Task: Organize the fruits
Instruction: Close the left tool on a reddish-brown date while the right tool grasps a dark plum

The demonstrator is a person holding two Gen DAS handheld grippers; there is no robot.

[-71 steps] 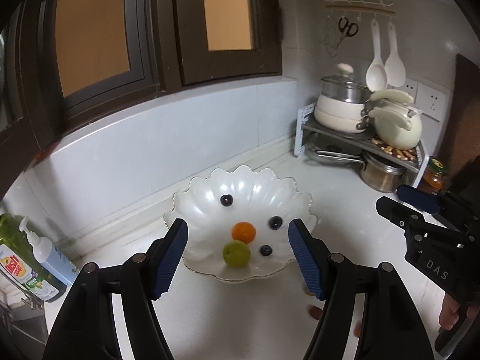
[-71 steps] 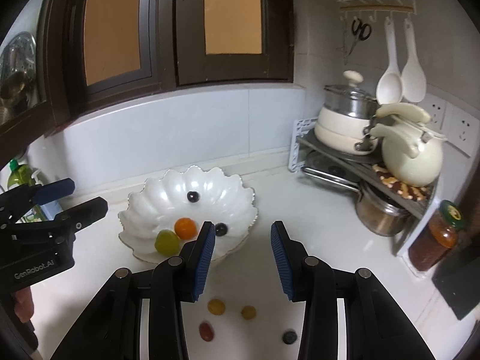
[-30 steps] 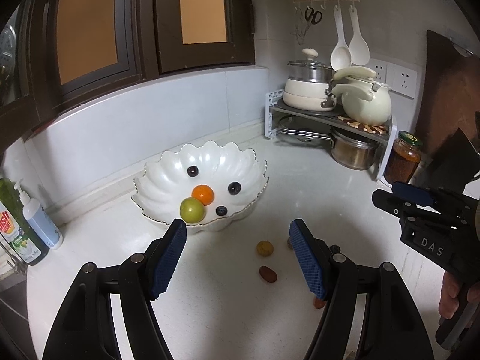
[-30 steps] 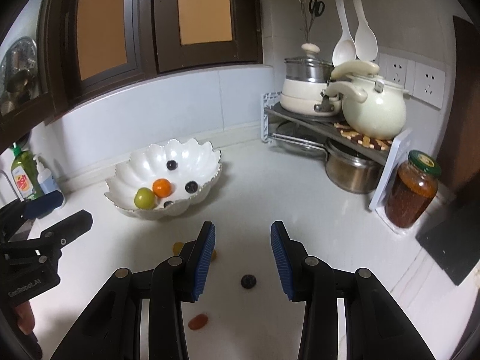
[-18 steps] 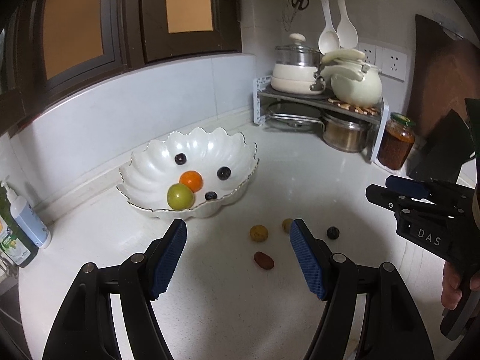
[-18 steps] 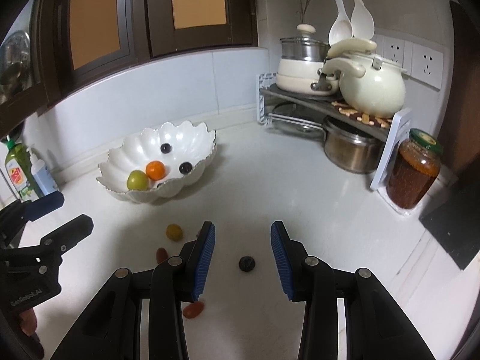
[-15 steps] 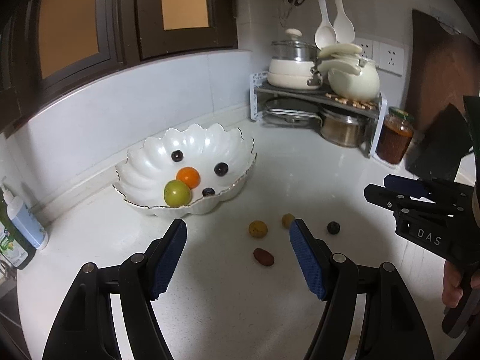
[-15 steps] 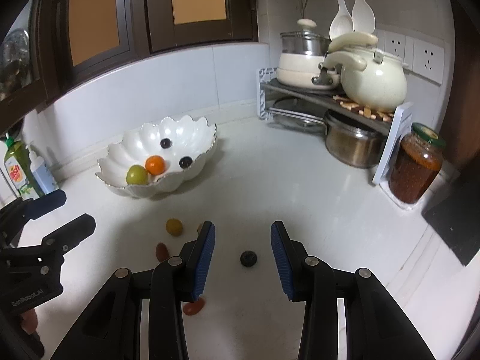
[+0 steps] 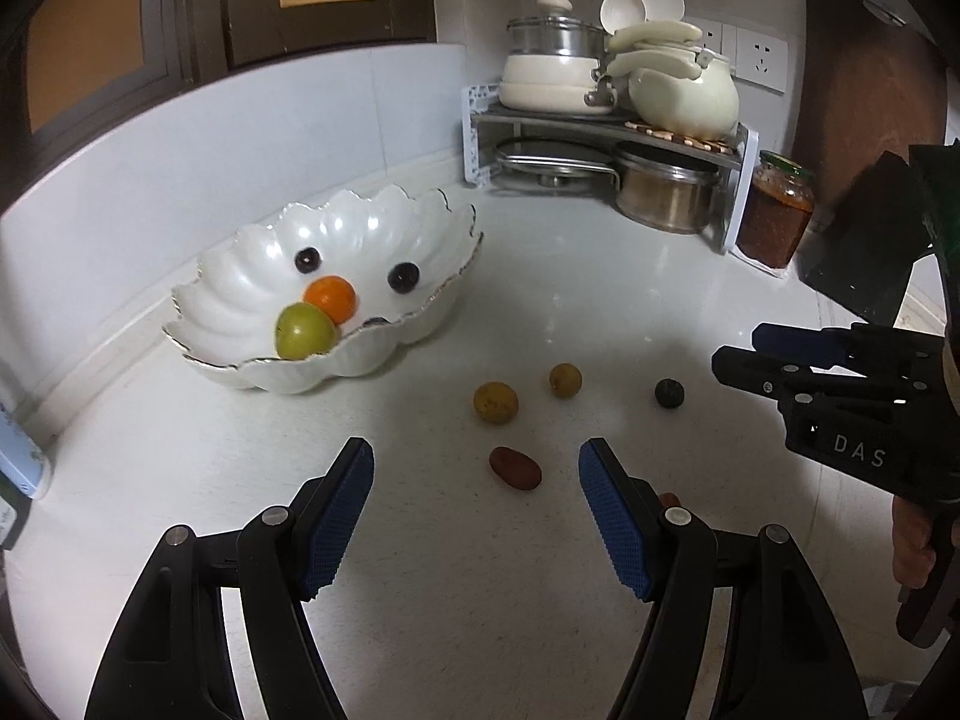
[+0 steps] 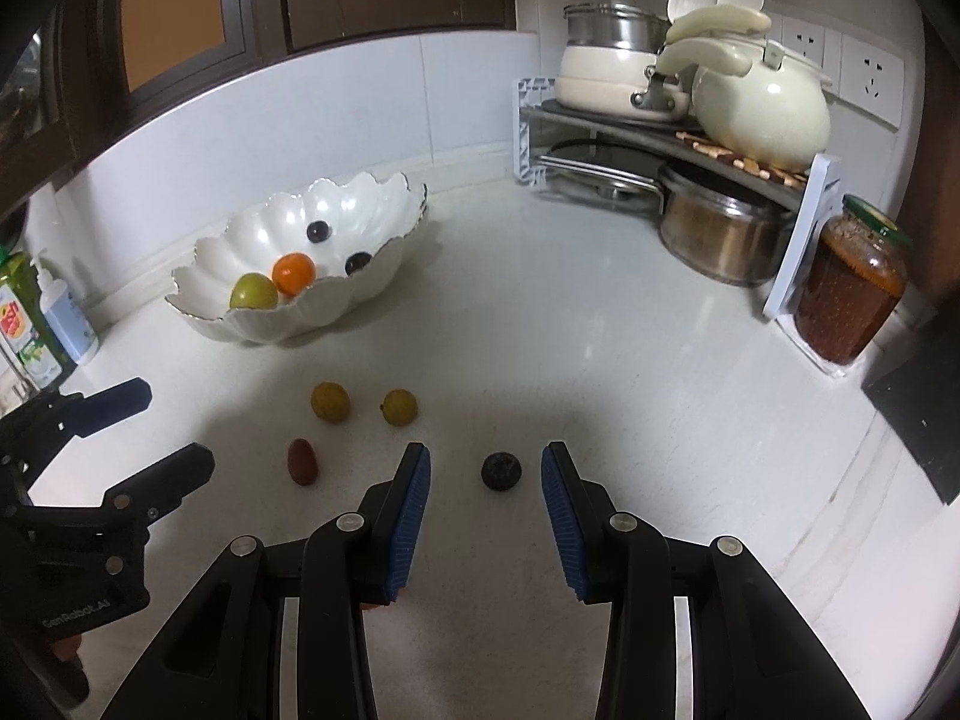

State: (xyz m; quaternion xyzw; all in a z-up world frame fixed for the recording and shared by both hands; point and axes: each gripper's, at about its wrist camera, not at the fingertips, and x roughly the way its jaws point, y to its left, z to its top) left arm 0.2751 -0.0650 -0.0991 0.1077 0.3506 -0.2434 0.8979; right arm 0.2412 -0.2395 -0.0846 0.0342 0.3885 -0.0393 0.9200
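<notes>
At nine o'clock in the right wrist view we see two bottles [image 10: 45,312] against the wall. At ten o'clock sits the white scalloped bowl [image 9: 240,294], holding a green fruit [image 9: 305,331] touching an orange fruit [image 9: 330,298], with three dark berries [image 9: 402,277] behind and beside them.

Our left gripper [image 9: 477,468] hangs over the white countertop [image 9: 570,276] with its jaws wide and nothing between the pads. Just ahead of it at twelve o'clock lies a reddish-brown oval fruit [image 9: 515,467]; beyond that rest two yellow-brown round fruits [image 9: 495,402], near each other but apart. Another reddish bit peeks out beside the right finger [image 9: 618,531]; we cannot tell what it is.

Our right gripper [image 10: 486,465] holds its jaws at a narrower gap, empty, with a dark round fruit [image 10: 501,470] on the counter between the fingertips, touching neither.

At two o'clock a corner rack [image 10: 660,126] carries a lidded pot [image 10: 612,66] and a cream kettle [image 10: 759,105], a steel pot [image 10: 723,234] beneath. At three o'clock stands a jar of red paste [image 10: 852,288].
</notes>
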